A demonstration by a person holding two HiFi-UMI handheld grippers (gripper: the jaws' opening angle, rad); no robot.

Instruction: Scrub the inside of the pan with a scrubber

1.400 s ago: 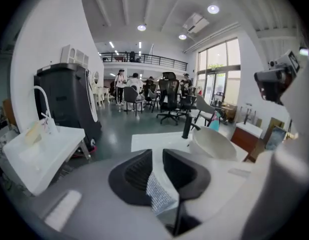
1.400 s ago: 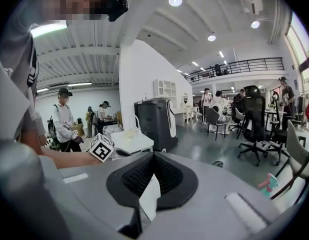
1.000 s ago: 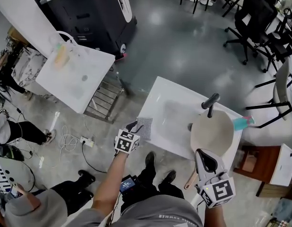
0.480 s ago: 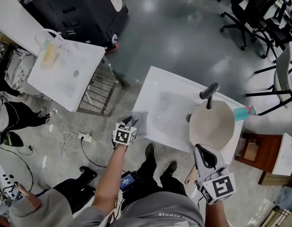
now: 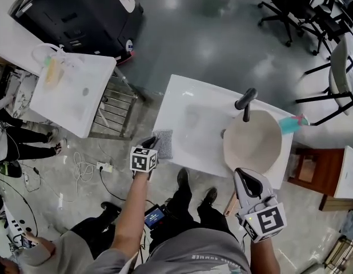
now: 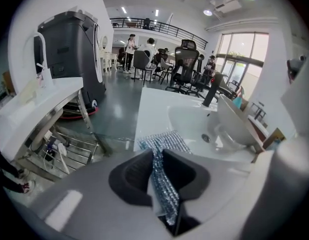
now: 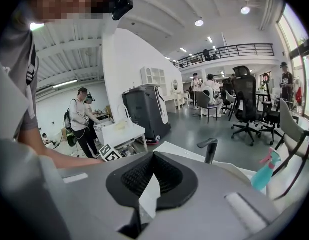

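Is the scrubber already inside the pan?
No, the scrubber is at the left edge of the sink top, well apart from the pan in the basin.

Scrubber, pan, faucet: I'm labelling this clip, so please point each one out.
scrubber (image 6: pixel 162 143), left gripper view, on its flat silvery mesh.
pan (image 5: pixel 252 144), head view, on the middle of its beige surface.
faucet (image 5: pixel 245 99), head view, on its dark spout.

Scrubber (image 6: pixel 163 140) — glittery mesh; sink (image 5: pixel 187 99) — glossy white.
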